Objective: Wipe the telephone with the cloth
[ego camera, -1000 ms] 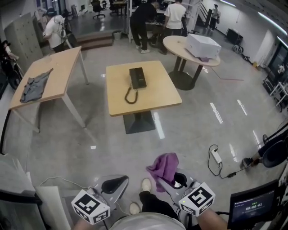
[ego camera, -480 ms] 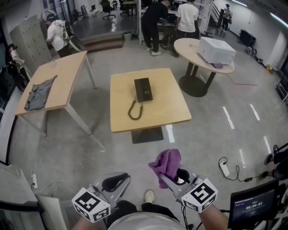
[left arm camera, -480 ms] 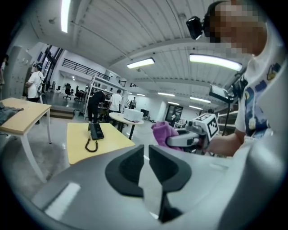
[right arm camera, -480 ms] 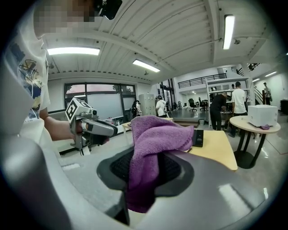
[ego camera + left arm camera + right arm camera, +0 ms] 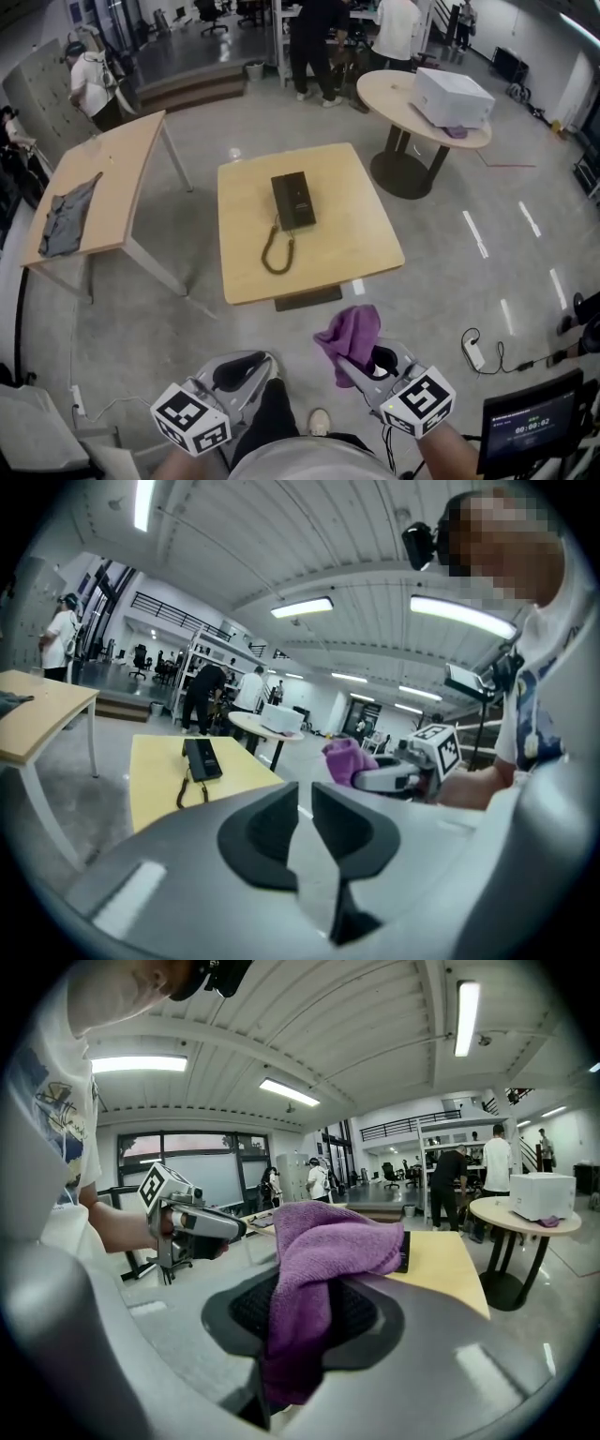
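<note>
A black telephone [image 5: 293,201] with a coiled cord [image 5: 277,251] lies on the square wooden table [image 5: 347,253] ahead of me. Both grippers hang low in front of the person, short of the table's near edge. My right gripper [image 5: 361,361] is shut on a purple cloth [image 5: 351,337], which bunches up over its jaws [image 5: 328,1251]. My left gripper [image 5: 246,366] holds nothing; its jaws [image 5: 305,822] are opening, with a narrow gap and nothing between them. The left gripper view shows the telephone [image 5: 201,758] far ahead and the cloth [image 5: 345,759] to the right.
A long wooden table [image 5: 122,159] with a grey cloth [image 5: 66,211] stands at the left. A round table [image 5: 394,94] with a white box [image 5: 450,94] stands at the back right. People [image 5: 309,37] stand at the back. A power strip [image 5: 473,352] lies on the floor at the right.
The person has walked toward the square table, which now sits nearer and larger in view. The purple cloth stays in the right gripper.
</note>
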Demonstrator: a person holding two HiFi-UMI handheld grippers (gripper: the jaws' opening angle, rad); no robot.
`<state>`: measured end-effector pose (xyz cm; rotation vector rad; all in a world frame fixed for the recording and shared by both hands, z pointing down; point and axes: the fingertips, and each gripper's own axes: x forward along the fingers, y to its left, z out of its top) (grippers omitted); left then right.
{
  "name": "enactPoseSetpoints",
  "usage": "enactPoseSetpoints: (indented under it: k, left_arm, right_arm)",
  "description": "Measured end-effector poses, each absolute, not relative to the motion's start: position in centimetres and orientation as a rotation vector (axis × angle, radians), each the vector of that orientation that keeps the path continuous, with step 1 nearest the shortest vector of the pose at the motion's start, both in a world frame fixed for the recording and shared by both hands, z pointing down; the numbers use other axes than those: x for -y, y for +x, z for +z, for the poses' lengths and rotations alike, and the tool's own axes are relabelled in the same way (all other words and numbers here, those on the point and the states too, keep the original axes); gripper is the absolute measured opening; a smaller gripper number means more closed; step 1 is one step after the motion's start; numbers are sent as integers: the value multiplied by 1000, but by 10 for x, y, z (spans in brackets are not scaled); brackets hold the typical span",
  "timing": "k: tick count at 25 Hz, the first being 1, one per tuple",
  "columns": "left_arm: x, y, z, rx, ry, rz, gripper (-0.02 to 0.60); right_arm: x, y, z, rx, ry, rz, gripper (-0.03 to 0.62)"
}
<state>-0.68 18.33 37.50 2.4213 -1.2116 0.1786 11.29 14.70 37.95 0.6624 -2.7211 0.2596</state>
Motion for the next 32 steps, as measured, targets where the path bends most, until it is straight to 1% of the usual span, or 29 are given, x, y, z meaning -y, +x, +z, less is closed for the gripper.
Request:
enactPoseSetpoints:
  k: [9,16,20,32]
  left_arm:
    - [-63,-52,380,1050,2470,178,44]
    - [4,-87,419,933,2423,233,62]
    - [33,-95,440,918,2375,245,68]
    - [144,-98,523,932,2098,143,125]
  right_arm:
    - [-49,71,381,2659,831,276,114]
    - [2,37,382,2618,929,288,114]
    - [21,33,385,2591,939,305,114]
    - [102,34,411,2564,802,366,114]
